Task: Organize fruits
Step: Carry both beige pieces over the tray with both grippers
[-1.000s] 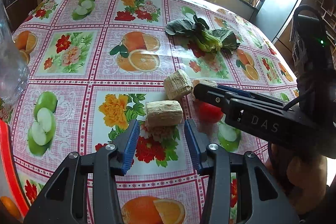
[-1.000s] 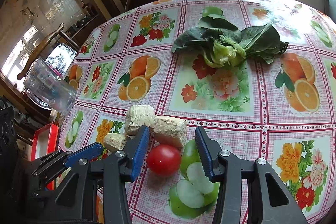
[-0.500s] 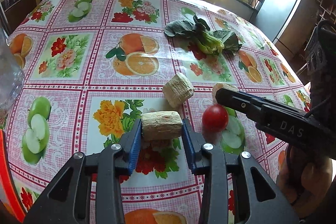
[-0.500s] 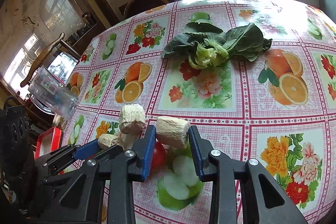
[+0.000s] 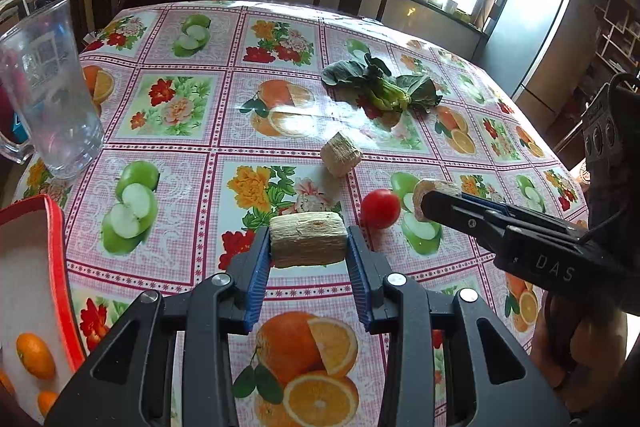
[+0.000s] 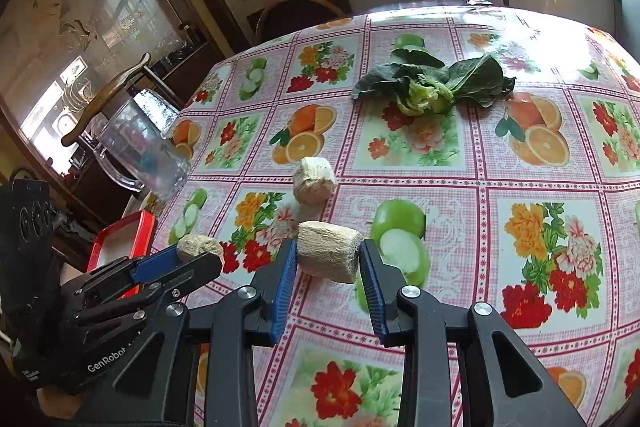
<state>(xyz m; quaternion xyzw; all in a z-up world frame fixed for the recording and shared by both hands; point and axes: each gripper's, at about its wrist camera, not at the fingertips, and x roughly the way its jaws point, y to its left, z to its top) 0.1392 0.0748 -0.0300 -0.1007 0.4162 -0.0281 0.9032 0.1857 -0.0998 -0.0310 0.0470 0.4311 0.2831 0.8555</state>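
— Two pale fibrous chunks are being gripped, one per tool?
— Yes. The left gripper (image 5: 308, 251) is clamping a fibrous chunk (image 5: 307, 239) by its ends, clear of the fruit-print tablecloth (image 5: 180, 183). The right gripper (image 6: 328, 267) is squeezing a second chunk (image 6: 328, 251) likewise.
— Anything lying loose?
— A third chunk (image 5: 340, 159) is sitting on the cloth at twelve o'clock from the left gripper. A cherry tomato (image 5: 381, 209) is resting at two o'clock, just beside the right tool's tip.
— And farther out?
— A leafy green (image 6: 432, 87) is lying at one o'clock in the right view, well apart. A clear pitcher (image 5: 48, 87) is standing at ten o'clock; a red-rimmed tray (image 5: 56, 267) holding small oranges (image 5: 35, 355) is sitting at eight.
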